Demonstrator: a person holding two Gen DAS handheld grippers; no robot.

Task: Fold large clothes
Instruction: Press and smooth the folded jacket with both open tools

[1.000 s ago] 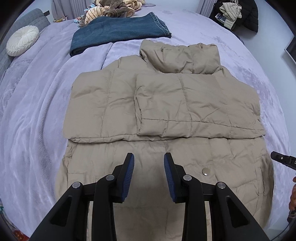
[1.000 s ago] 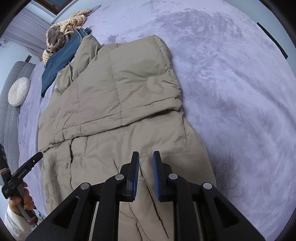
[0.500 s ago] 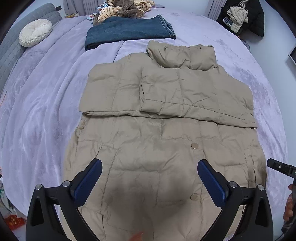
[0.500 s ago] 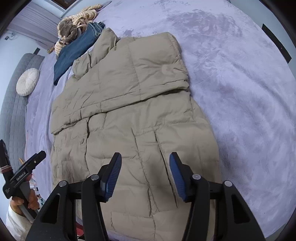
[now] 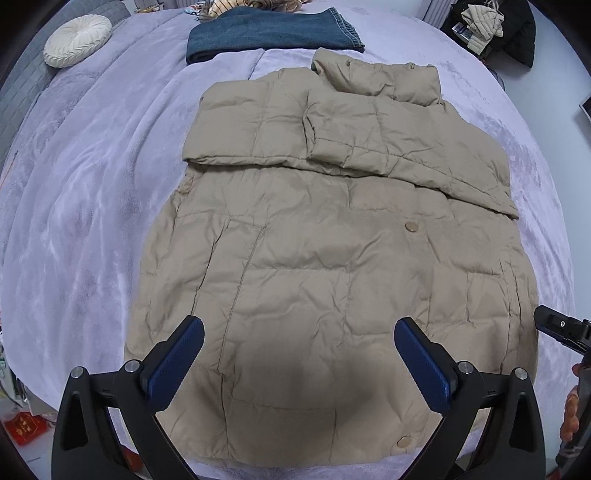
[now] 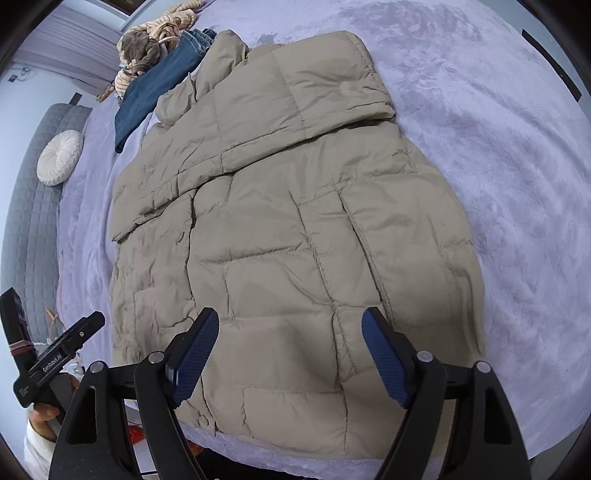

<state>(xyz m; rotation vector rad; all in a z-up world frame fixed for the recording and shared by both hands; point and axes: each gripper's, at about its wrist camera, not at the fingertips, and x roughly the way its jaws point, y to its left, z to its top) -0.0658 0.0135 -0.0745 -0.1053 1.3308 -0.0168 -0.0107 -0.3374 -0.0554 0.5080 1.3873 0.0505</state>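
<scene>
The beige puffer jacket (image 5: 325, 258) lay flat in the middle of the frame on the lilac bed (image 5: 92, 192), both sleeves already folded across its chest. My left tongs (image 5: 299, 354) and right tongs (image 6: 290, 350) had just been opening, nothing between them. I judged the hem fold remained.

folded jeans (image 5: 273, 33), round cushion (image 5: 77, 41), lilac blanket (image 5: 92, 166)

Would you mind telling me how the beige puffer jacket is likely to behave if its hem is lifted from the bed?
The beige puffer jacket looks quilted and wrinkled, so it will probably drape limply rather than hold shape. Its puffy panels suggest it is light for its bulk. The smooth shell may slip in the pads.
</scene>
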